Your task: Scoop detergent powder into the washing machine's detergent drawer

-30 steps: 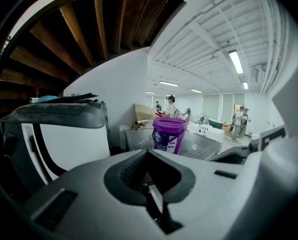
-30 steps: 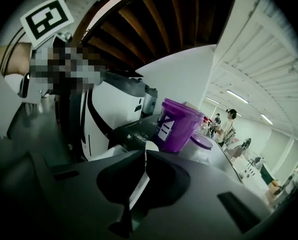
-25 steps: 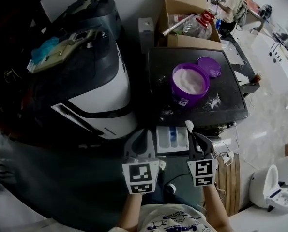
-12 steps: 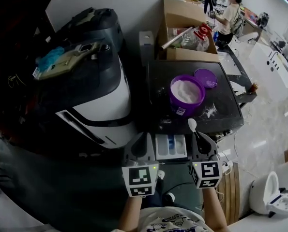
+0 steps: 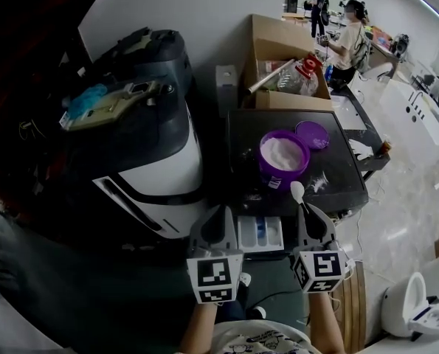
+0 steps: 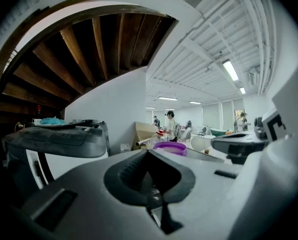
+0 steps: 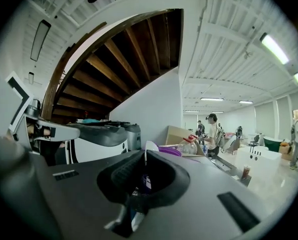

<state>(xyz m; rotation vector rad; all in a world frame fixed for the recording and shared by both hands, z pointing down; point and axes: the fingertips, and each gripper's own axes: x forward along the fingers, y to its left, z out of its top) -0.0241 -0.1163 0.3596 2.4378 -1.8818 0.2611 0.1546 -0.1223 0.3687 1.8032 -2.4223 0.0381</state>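
Left gripper: the left gripper is held just left of the detergent drawer. Its jaws are seen closed together, with nothing between them.
Right gripper: the right gripper is held just right of the drawer. Its jaws are clamped on the thin handle of a white scoop, whose bowl is pointed up and away, towards the tub.
Detergent drawer: the detergent drawer is seen pulled open below the near edge of the dark worktop, between the two grippers and beside the washing machine. Its compartments are exposed.
Detergent powder: the purple tub is stood open on the worktop and is well filled with detergent powder. Its lid is laid just behind it.
Scoop load: whether powder is carried in the bowl cannot be told.
Risk, spillage: powder could be shed if the scoop is tilted or jolted between tub and drawer. Spilled powder is already seen on the worktop.
Risk, grip: the handle is thin, so the scoop could be twisted in the jaws when it is pushed into the powder.
Risk, aim: the compartments are narrow, so powder could be dropped into the wrong one or past the drawer's edge.
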